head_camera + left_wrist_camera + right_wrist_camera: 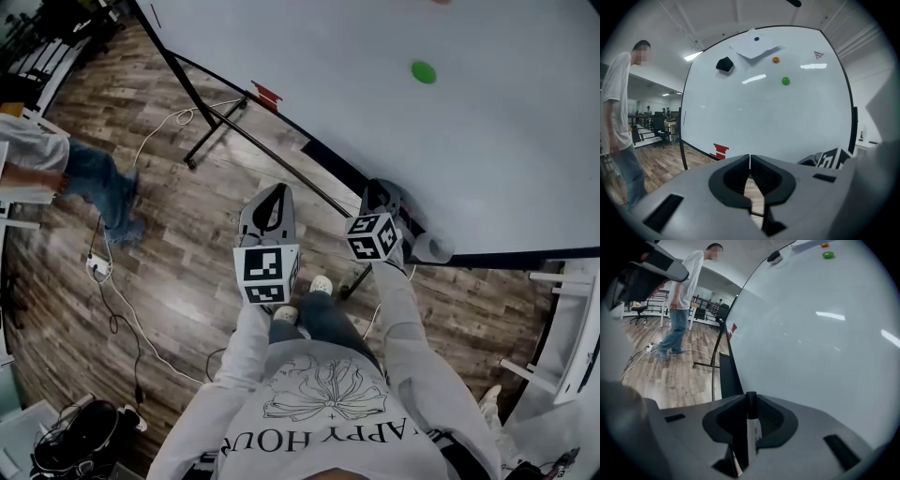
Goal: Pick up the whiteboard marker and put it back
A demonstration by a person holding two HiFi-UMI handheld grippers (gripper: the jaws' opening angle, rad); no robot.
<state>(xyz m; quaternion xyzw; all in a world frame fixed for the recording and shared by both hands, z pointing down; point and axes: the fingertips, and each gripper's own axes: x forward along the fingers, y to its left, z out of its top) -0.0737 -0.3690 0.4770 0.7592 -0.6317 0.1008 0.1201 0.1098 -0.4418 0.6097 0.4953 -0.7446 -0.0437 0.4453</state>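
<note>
A whiteboard marker (751, 427) with a white body and a black cap stands between the jaws of my right gripper (751, 398), which is shut on it, cap end forward. That gripper (384, 202) is close to the lower edge of the big whiteboard (450, 141), by its dark tray (727, 376). My left gripper (272, 202) hangs left of it over the floor. Its jaws (749, 161) are shut with nothing between them.
A green magnet (424, 71), an orange magnet (776, 59), a black eraser (724, 64) and a sheet of paper (754, 44) sit on the board. A person (75, 169) stands to the left. Cables and a power strip (97, 267) lie on the wood floor.
</note>
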